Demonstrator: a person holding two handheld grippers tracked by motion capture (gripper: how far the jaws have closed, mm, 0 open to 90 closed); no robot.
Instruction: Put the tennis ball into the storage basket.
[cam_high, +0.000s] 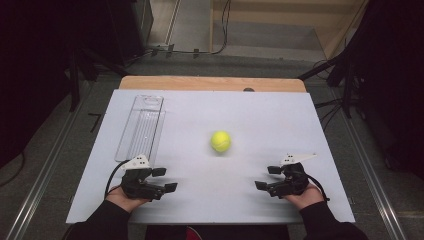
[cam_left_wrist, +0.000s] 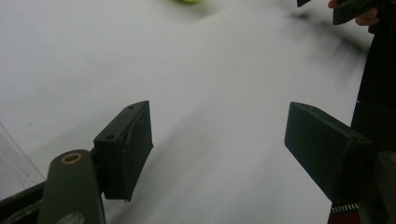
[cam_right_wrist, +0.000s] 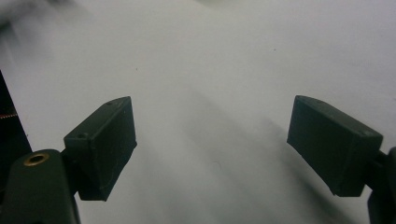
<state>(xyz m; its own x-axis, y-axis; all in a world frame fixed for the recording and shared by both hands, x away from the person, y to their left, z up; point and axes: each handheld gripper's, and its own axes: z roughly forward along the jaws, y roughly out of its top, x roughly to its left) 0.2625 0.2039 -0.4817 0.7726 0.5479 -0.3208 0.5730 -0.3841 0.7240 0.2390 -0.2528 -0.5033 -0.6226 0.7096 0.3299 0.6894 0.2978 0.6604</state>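
Observation:
A yellow-green tennis ball (cam_high: 220, 141) rests on the white table top (cam_high: 210, 107), near its middle. My left gripper (cam_high: 165, 180) lies low at the front left, pointing right toward the centre, with its jaws wide apart and nothing between them. In the left gripper view the left gripper (cam_left_wrist: 219, 116) frames bare white surface, and the ball's edge (cam_left_wrist: 187, 1) shows at the top. My right gripper (cam_high: 266, 177) sits at the front right, pointing left, open and empty. The right gripper view has the right gripper (cam_right_wrist: 210, 112) over plain table. Both grippers are well short of the ball.
A long clear plastic tray (cam_high: 141, 127) lies at the back left of the table, just beyond my left gripper. The table's wooden far edge (cam_high: 210, 83) borders a floor with cables. The person's other hand (cam_left_wrist: 366, 17) appears at the top right of the left gripper view.

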